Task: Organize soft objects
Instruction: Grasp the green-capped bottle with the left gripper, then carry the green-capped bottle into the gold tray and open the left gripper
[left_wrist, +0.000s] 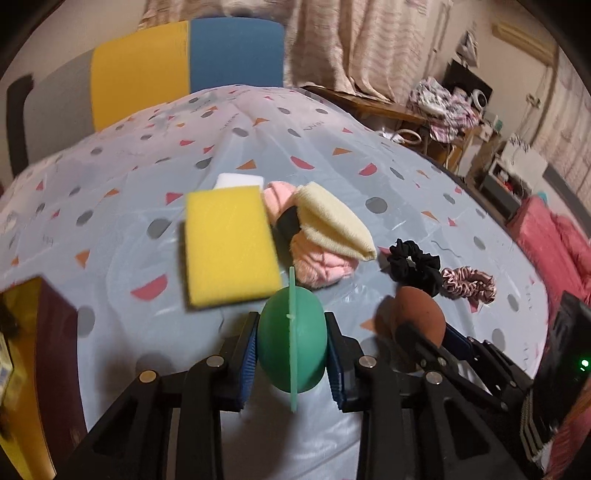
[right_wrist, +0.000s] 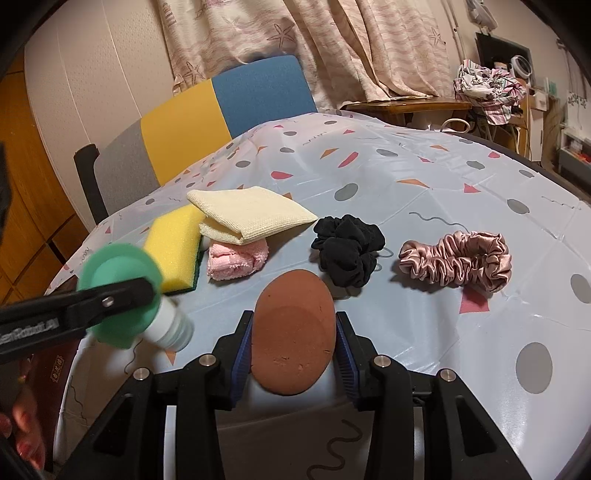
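Green silicone fills the left tongs (left_wrist: 291, 350): their blue-padded jaws are clamped on a round green brush (left_wrist: 291, 347) with a thin rim, and the right wrist view shows its white handle jutting out below the green head, the brush lifted off the desk (right_wrist: 424, 332). The right tongs (right_wrist: 293, 341) are likewise pressed onto a brown egg-shaped makeup sponge (right_wrist: 293, 332), held between both pads above the patterned plastic cloth.

The remaining soft things lie on the desk ahead of both tongs. A yellow sponge (right_wrist: 173, 240) with a dark green underside sits at the left, touching a folded cream cloth (right_wrist: 251, 214) that rests on top of a rolled pink towel (right_wrist: 236, 260). The left wrist view shows a white block (left_wrist: 240, 181) just behind the yellow sponge. To the right of the pile, apart from it, lies a black scrunchie (right_wrist: 347, 251), and beyond that a pink satin scrunchie (right_wrist: 458, 264), the two near each other but not touching in the right wrist view.

A chair (right_wrist: 221, 110) with grey, yellow and blue panels stands at the far edge of the desk, before patterned curtains (right_wrist: 332, 48).
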